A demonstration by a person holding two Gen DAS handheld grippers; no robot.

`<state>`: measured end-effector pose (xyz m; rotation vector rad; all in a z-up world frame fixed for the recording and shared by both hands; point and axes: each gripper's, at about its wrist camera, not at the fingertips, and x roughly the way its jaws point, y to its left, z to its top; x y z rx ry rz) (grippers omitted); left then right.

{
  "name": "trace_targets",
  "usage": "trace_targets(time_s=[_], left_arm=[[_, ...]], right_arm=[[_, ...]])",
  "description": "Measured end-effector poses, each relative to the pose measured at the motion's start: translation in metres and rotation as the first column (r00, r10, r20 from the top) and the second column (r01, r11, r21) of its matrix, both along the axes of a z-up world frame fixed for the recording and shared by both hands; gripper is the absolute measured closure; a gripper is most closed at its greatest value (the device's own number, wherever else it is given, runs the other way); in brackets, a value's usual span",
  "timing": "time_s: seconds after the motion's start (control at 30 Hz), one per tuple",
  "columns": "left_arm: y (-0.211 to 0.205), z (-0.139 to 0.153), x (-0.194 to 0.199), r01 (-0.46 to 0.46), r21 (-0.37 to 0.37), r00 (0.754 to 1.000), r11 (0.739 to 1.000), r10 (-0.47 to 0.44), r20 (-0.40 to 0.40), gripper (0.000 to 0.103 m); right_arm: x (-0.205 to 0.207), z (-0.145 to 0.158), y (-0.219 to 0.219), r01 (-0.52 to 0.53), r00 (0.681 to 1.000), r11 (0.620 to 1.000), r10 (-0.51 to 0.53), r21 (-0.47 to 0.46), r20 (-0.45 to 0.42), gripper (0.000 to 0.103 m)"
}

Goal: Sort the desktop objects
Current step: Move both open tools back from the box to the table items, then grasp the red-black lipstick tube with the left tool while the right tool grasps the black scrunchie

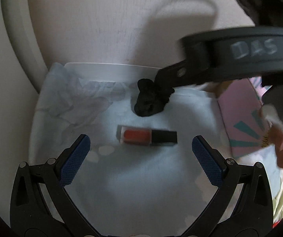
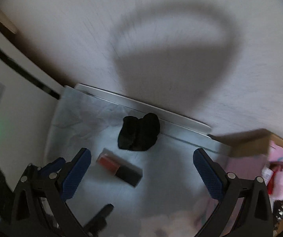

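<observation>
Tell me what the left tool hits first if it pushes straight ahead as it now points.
Probably the red bottle with the black cap: it lies crosswise just ahead of the open left tool, centred between its fingers. The black cloth lump sits further on. Depth is uncertain.

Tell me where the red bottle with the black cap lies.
The red bottle lies flat on the pale cloth, just nearer than the black scrunchie, ahead of the open left tool.

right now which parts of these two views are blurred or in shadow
Left wrist view: the right gripper crossing the top right is motion-smeared, and a looped shadow falls on the wall above the black scrunchie. Right wrist view: the whole frame is soft, the lipstick streaked, and a big looped shadow lies on the wall.
</observation>
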<state>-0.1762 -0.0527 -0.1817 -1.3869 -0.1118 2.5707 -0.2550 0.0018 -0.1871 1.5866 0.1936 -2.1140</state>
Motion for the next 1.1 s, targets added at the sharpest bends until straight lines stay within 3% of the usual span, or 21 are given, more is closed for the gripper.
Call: trace_targets(time_s=[0.33,0.43,0.5,0.57,0.77,0.87,1.1], left_arm=[[0.015,-0.024,-0.008,0.038,-0.027,0.999,0.999,-0.039,-0.036,0.004],[0.018,-0.03,-0.01,0.054,-0.045,0.998,0.998,-0.055,-0.031,0.007],[0.021,-0.033,-0.009,0.069,-0.06,0.997,0.996,-0.071,-0.034,0.012],[0.025,-0.036,-0.009,0.088,-0.073,0.995,0.993,-0.091,-0.032,0.015],[0.024,-0.036,-0.011,0.098,-0.016,0.995,0.995,-0.098,-0.031,0.025],[0.024,-0.035,-0.011,0.09,-0.014,0.996,0.996,-0.091,-0.021,0.026],[0.029,-0.034,-0.013,0.058,-0.006,0.998,0.998,-0.058,0.005,0.024]], right_arm=[[-0.014,-0.035,-0.006,0.06,0.998,0.998,-0.059,-0.035,0.018,0.001],[-0.018,-0.046,-0.007,0.065,0.997,0.997,-0.064,-0.03,0.038,0.007],[-0.019,-0.051,-0.007,0.062,0.996,0.997,-0.06,-0.036,0.06,0.023],[-0.019,-0.055,-0.008,0.053,0.997,0.998,-0.052,-0.023,0.059,0.03],[-0.016,-0.061,-0.008,0.039,0.996,0.999,-0.037,-0.032,0.077,0.059],[-0.015,-0.061,-0.007,0.033,0.997,0.999,-0.03,-0.038,0.074,0.066],[-0.014,-0.06,-0.005,0.021,0.997,0.999,-0.019,-0.037,0.072,0.066]])
